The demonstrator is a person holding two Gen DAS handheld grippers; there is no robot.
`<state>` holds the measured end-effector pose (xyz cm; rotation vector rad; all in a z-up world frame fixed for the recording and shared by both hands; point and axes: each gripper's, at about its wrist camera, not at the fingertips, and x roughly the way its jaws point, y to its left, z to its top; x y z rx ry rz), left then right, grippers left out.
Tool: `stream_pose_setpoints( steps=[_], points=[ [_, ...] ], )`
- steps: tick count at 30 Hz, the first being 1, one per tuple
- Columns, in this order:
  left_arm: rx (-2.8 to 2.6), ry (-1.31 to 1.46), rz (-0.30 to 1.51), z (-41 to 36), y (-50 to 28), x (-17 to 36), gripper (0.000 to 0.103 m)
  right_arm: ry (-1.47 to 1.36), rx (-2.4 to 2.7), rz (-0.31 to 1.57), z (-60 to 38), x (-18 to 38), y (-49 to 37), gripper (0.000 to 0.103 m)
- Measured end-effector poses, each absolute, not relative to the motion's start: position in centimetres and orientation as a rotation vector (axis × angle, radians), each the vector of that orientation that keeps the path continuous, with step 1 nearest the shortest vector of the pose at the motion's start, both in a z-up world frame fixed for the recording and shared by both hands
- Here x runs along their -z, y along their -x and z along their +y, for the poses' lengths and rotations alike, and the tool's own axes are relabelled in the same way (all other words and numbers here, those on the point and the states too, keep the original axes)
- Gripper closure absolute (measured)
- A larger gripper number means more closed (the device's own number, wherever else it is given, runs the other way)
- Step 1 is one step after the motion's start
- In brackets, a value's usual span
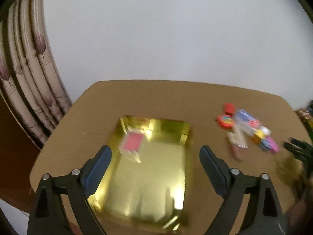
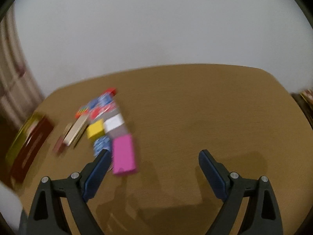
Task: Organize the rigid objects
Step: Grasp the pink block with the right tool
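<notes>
A shiny gold box lies open on the brown table, with a pink-faced card box inside near its far left corner. My left gripper is open and empty above the box. A blurred pile of small rigid things lies to the right: a red block, a round rainbow piece, blue packs. In the right wrist view the pile includes a yellow block, a white block and a magenta box. My right gripper is open and empty, just right of the magenta box.
A dark red box side with a gold rim sits at the table's left edge in the right wrist view. Curtains hang left behind the table. The other gripper shows at the right edge. The bare table stretches right.
</notes>
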<state>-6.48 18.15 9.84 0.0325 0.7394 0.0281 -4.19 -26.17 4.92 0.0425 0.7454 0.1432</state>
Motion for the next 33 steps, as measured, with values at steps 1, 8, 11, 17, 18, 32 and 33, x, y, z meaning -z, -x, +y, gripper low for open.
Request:
stream_pose_setpoints(
  steps=[1, 8, 11, 17, 18, 32, 33],
  points=[
    [-0.006, -0.023, 0.736, 17.1, 7.9, -9.8, 0.011, -0.003, -0.187, 0.771, -25.6, -5.1, 4.0, 0.010],
    [0.099, -0.009, 0.844, 13.6, 14.5, -6.2, 0.011, 0.266, -0.313, 0.897, -22.0, -4.0, 2.7, 0.011],
    [0.116, -0.015, 0.878, 12.9, 15.0, -5.4, 0.011, 0.336, -0.309, 0.923, -21.5, -3.6, 2.2, 0.035],
    [0.155, -0.030, 0.912, 12.2, 15.2, -4.3, 0.011, 0.366, -0.306, 0.963, -21.9, -3.7, 0.7, 0.058],
    [0.158, -0.032, 0.913, 12.2, 15.3, -4.3, 0.011, 0.361, -0.315, 0.971, -21.9, -3.7, 0.5, 0.058],
    [0.183, -0.034, 0.937, 10.4, 16.1, -2.7, 0.011, 0.383, -0.320, 1.039, -19.6, -2.6, -2.2, 0.073],
    [0.170, -0.032, 0.926, 10.3, 16.5, -2.7, 0.011, 0.368, -0.299, 1.047, -20.0, -2.7, -2.1, 0.073]
  ],
)
